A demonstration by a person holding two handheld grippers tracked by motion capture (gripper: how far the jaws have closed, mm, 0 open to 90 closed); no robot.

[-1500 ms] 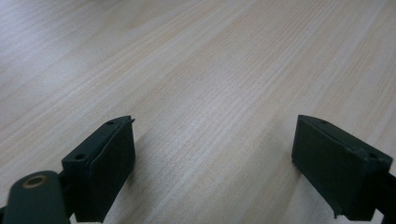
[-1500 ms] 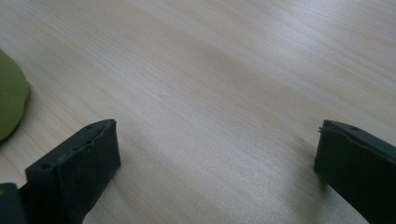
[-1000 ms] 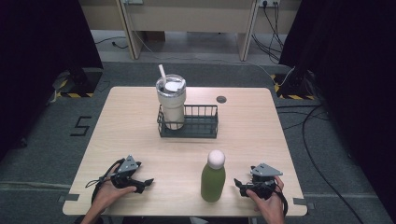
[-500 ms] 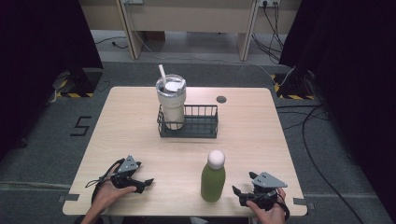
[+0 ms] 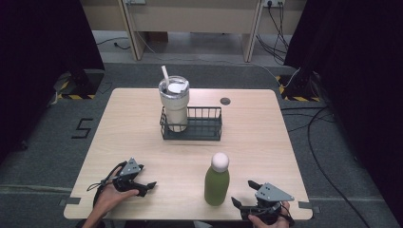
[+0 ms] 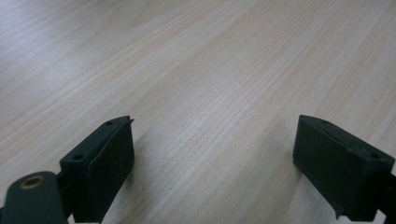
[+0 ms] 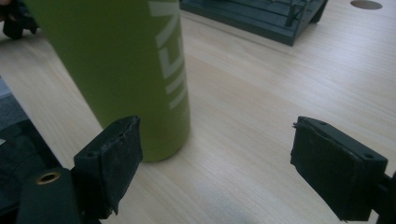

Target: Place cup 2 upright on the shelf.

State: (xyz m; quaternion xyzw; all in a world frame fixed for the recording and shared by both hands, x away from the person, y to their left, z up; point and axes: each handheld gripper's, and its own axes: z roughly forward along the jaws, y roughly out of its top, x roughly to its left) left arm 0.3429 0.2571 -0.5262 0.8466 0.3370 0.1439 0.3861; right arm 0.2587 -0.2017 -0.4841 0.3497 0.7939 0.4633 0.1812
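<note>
A lidded tumbler (image 5: 174, 102) stands in a wire basket (image 5: 203, 124).

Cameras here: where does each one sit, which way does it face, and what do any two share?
High view: above the near edge, looking forward and down on the table, basket, tumbler and bottle; both hands and grippers show.
Left gripper view: on the left gripper, facing bare tabletop between its open jaws.
Right gripper view: on the right gripper, facing the bottle and basket, jaws open.
Shared: high and right gripper views both show bottle and basket.

The table (image 5: 142, 142) is softly lit, the room around it dark; the close-up pictures look dim and a bit blurry.
</note>
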